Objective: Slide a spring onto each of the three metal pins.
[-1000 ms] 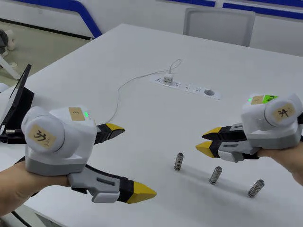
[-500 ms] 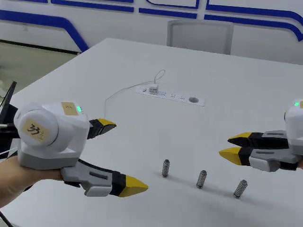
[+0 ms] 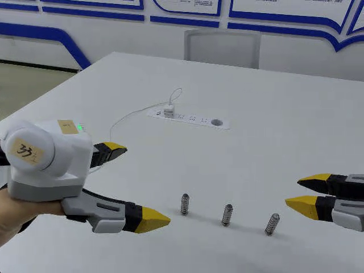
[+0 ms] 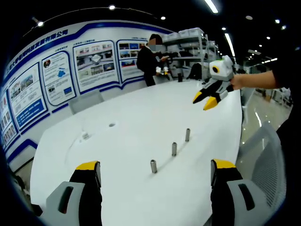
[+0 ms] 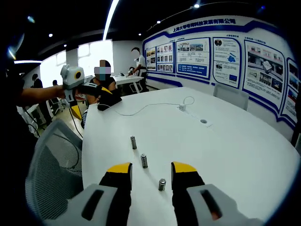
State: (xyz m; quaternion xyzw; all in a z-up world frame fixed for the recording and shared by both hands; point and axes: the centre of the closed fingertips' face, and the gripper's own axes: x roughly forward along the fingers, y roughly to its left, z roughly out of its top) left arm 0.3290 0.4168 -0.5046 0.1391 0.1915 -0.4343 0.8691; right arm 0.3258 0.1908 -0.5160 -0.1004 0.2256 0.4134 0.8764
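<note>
Left gripper (image 3: 133, 182): held over the left part of the white table (image 3: 284, 119), clear of the surface. Jaws spread wide, yellow fingertips (image 3: 152, 216) well apart. Nothing is held between them. In the left gripper view all three springs show in the gap between the jaws, out on the tabletop ahead.

White cable (image 3: 128, 115): runs from behind the left gripper's upper jaw across the table to a small white plug (image 3: 169, 110). The plug is seated at the left end of a flat power strip (image 3: 189, 118) lying mid-table. A grey chair (image 3: 222, 48) stands at the far edge.

Springs: three, standing upright in a slanted row near the front edge of the table, spaced apart from one another. Left spring (image 3: 185, 204) is just beyond the left gripper's lower fingertip, not touching it. Middle spring (image 3: 227, 214) stands between the other two. Right spring (image 3: 272, 223) is nearest the right gripper. Coils are visible on each; whether a metal pin runs inside cannot be told.

Right gripper (image 3: 296, 191): enters from the right edge, just right of the right spring and apart from it. Jaws parted by a narrow gap, nothing gripped. In the right gripper view the nearest spring sits on the table below the gap.
</note>
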